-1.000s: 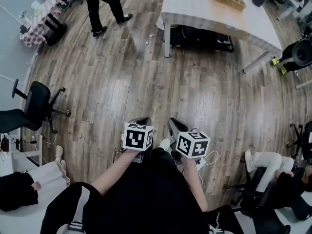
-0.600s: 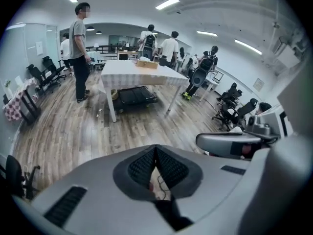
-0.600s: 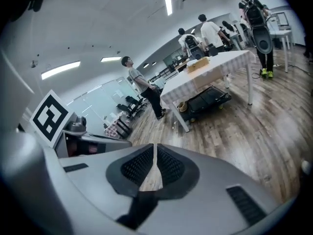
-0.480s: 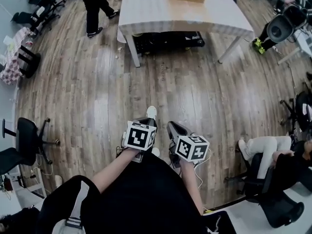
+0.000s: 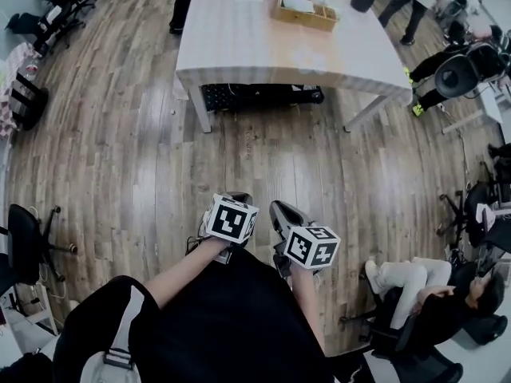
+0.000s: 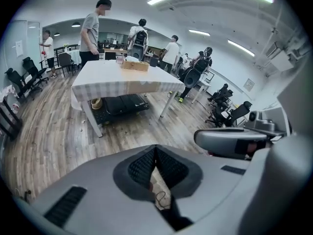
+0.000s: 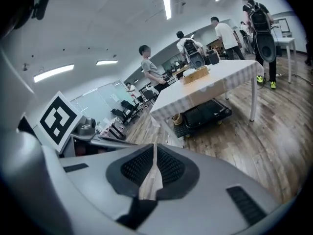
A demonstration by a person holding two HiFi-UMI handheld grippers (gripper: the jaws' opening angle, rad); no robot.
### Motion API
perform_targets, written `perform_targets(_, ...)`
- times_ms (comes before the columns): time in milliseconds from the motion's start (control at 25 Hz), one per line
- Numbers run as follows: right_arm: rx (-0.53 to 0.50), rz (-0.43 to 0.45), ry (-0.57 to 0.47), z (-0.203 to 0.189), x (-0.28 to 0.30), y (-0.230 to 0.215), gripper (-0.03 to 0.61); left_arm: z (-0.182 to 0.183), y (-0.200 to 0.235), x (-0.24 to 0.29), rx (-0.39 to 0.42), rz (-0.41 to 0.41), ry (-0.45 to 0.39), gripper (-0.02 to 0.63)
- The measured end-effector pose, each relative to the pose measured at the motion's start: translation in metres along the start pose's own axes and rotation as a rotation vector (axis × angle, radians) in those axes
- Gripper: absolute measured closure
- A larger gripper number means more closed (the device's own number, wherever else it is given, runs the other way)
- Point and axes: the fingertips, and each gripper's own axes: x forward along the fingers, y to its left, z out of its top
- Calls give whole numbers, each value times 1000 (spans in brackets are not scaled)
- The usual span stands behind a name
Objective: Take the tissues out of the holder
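A wooden holder (image 5: pixel 302 10) with something white in it stands at the far side of a white table (image 5: pixel 239 50), well ahead of me. It also shows small in the left gripper view as the holder (image 6: pixel 135 65) and in the right gripper view as the holder (image 7: pixel 195 74). My left gripper (image 5: pixel 233 201) and right gripper (image 5: pixel 281 212) are held side by side in front of my body, over the wooden floor and short of the table. Both are shut with nothing between the pads: left gripper (image 6: pixel 155 152), right gripper (image 7: pixel 154 152).
A black cart (image 5: pixel 255 96) sits under the table. People stand at the table's far side (image 6: pixel 90 31). A person sits on a chair at the right (image 5: pixel 415 282). Office chairs stand along the left wall (image 5: pixel 24 242) and the right side (image 5: pixel 459 70).
The table has come nearer and moved toward the middle of the head view as I walk toward it. Both grippers stay shut in front of my body.
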Motion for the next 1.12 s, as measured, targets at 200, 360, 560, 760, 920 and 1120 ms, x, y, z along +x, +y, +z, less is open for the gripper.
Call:
perform_targets(200, -39, -37, -9, 73, 39, -19, 563, 87, 28, 29, -21, -29, -49, 615)
perform_targets(360, -30, -60, 10, 94, 58, -40, 563, 115, 40, 52, -36, -45, -56, 615)
perform_targets(560, -34, -33, 54, 121, 84, -61, 561, 139, 51, 81, -81, -47, -25, 615)
perform_targets(760, -44, 56, 45, 159, 120, -81, 491, 172, 68, 111, -108, -26, -15, 615)
perform_targets(920, -87, 77, 86, 200, 155, -111, 492, 218, 87, 137, -145, 32, -19, 615)
perform_targets(1120, -135, 144, 104, 270, 187, -146, 497, 286, 99, 169, -191, 96, -26, 615)
